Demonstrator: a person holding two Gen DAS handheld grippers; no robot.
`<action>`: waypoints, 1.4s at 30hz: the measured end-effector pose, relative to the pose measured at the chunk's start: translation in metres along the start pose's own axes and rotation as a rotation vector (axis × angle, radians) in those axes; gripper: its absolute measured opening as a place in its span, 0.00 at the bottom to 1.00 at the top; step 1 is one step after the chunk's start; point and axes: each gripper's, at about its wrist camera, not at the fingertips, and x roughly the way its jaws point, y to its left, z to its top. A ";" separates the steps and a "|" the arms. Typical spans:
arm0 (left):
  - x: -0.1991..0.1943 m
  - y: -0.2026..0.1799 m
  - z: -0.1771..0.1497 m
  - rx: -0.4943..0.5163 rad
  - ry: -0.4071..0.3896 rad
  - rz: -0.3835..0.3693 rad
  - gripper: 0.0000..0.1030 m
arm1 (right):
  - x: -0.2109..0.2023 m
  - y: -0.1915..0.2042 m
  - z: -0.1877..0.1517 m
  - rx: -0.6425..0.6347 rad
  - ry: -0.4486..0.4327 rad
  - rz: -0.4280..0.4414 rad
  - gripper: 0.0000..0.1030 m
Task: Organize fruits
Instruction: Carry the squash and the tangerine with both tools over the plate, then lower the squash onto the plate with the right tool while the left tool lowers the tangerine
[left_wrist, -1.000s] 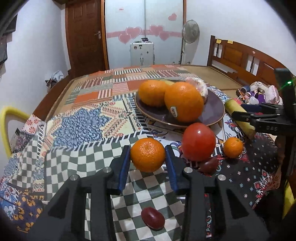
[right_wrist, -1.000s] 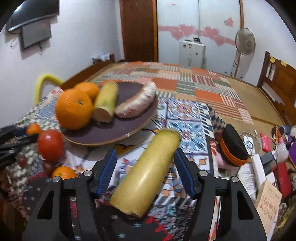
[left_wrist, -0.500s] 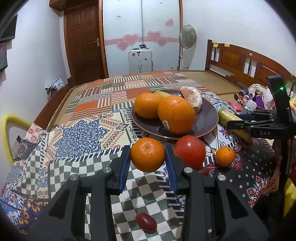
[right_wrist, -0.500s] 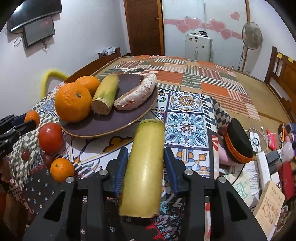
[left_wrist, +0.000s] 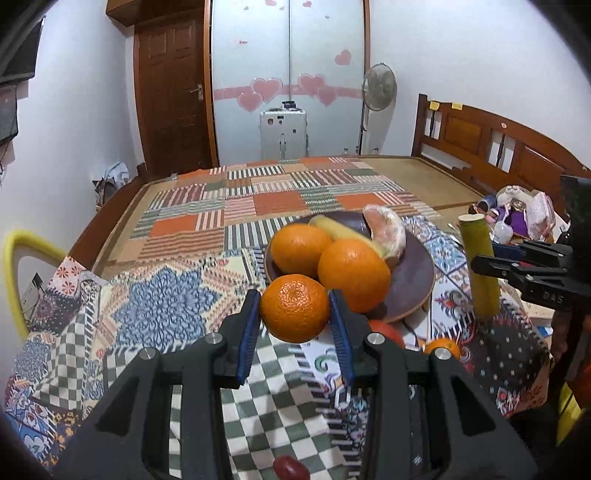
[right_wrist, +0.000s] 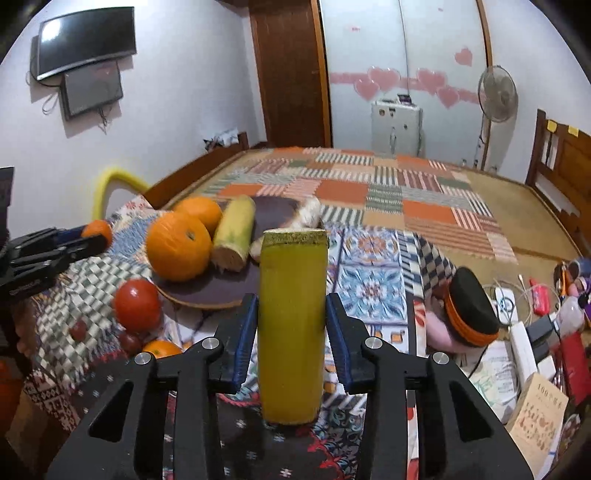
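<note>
The left gripper (left_wrist: 294, 319) pinches a mandarin (left_wrist: 294, 311); the right gripper (right_wrist: 291, 332) pinches a sugarcane piece (right_wrist: 291, 325). Its body reads "DAS"; a book (right_wrist: 540, 410) reads "100".

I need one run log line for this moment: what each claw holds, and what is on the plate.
left claw: shut on mandarin | right claw: shut on sugarcane piece | plate: two oranges, cane piece, one pale fruit
</note>
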 end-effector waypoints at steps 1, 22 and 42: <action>0.000 -0.001 0.002 0.001 -0.006 0.002 0.36 | -0.001 0.001 0.003 -0.003 -0.008 0.006 0.33; 0.056 0.011 0.020 -0.035 0.108 -0.027 0.36 | 0.041 0.007 0.056 0.013 -0.031 0.091 0.33; 0.067 0.009 0.022 0.006 0.111 -0.013 0.46 | 0.098 0.004 0.068 0.004 0.106 0.070 0.33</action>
